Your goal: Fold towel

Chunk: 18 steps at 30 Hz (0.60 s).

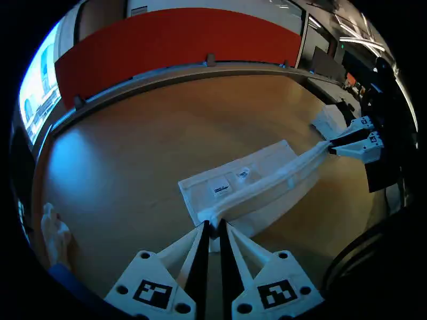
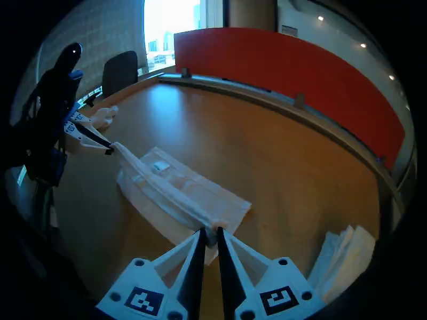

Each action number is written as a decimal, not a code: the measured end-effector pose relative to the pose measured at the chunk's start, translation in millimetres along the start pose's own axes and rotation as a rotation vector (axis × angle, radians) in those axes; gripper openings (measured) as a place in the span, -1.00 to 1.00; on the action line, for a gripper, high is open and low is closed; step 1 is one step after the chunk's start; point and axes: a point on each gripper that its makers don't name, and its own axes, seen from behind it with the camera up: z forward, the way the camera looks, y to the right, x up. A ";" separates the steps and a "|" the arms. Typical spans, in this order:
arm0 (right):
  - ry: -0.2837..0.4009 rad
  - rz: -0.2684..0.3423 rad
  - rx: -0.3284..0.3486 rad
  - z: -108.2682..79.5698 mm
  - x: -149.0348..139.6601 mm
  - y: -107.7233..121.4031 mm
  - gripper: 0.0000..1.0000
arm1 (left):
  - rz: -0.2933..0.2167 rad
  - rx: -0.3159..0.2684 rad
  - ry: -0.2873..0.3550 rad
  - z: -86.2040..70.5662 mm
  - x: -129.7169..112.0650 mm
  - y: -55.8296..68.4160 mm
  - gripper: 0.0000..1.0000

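The left hand-held gripper [image 1: 213, 228] is clamped on one corner of the towel [image 1: 251, 184], at 6 o'clock in its view. The right hand-held gripper [image 2: 210, 236] pinches the opposite corner, also at 6 o'clock in its own view. Between them the raised edge runs taut, and the rest lies on the wooden counter [image 1: 149, 133]. The towel is white and thin with small tags. It is probably light and limp, so the corners are the soundest hold.

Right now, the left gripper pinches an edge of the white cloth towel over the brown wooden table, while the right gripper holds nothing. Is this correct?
No: the right gripper is also shut on the white cloth towel, at the other end of that edge, as the right gripper view shows. The rest holds.
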 end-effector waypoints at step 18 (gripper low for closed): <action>-0.032 0.009 -0.034 38.4 3.4 15.8 -0.69 | 0.109 0.086 -0.042 44.6 3.8 -23.2 -0.72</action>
